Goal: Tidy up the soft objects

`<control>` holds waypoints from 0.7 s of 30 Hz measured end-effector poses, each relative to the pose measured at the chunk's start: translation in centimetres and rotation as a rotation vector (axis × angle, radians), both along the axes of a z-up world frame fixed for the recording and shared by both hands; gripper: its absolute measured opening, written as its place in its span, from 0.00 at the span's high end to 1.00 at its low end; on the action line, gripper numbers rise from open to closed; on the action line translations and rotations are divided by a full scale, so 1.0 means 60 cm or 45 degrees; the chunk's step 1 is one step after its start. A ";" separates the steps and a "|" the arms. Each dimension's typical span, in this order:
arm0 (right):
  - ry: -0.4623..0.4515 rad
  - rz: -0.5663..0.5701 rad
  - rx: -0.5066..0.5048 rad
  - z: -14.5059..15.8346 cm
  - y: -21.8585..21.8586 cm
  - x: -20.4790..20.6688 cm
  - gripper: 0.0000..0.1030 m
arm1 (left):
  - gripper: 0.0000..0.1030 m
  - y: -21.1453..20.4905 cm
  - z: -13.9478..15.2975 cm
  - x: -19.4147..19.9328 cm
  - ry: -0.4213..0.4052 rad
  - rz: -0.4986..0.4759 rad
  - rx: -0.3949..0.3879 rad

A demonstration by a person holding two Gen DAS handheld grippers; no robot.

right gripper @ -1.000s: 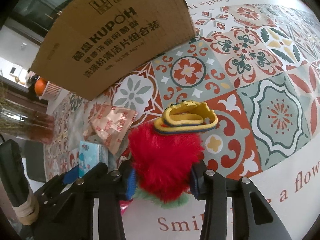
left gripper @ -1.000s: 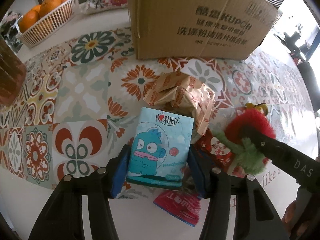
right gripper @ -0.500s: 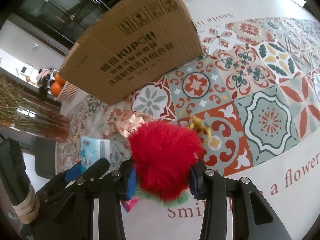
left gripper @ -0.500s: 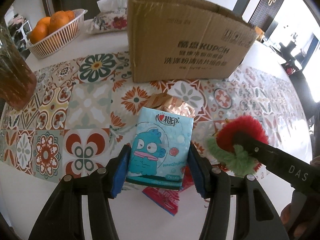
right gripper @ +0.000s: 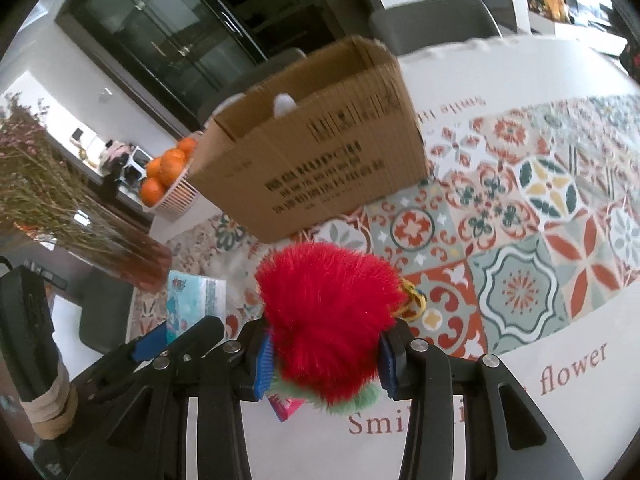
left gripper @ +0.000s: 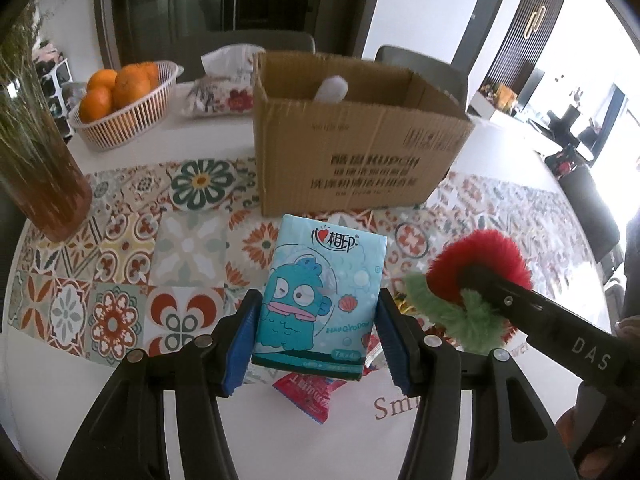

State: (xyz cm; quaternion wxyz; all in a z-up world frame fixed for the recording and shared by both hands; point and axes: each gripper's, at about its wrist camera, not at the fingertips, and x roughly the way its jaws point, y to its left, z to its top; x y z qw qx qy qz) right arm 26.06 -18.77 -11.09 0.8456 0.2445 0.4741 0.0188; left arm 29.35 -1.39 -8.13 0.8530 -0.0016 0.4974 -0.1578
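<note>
gripping tissue pack (left gripper: 318,300), plush strawberry (right gripper: 328,320)

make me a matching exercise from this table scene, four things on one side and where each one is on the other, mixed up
Things:
1. tissue pack
2. red plush toy
3. oranges
4. red packet

Places:
A. in the white basket
B. lying on the table under the raised tissue pack
C. between the left gripper's blue pads
D. clamped in the right gripper

Pairs: 1-C, 2-D, 3-A, 4-B
</note>
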 end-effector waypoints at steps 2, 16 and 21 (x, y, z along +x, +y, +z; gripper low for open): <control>-0.034 0.007 -0.016 0.014 0.002 -0.001 0.59 | 0.46 -0.001 0.012 -0.002 -0.020 0.002 -0.006; -0.214 0.026 -0.078 0.093 -0.009 -0.003 0.59 | 0.46 -0.015 0.087 -0.005 -0.174 0.023 -0.045; -0.282 0.032 -0.109 0.120 -0.016 0.002 0.59 | 0.46 -0.019 0.109 0.003 -0.213 0.020 -0.051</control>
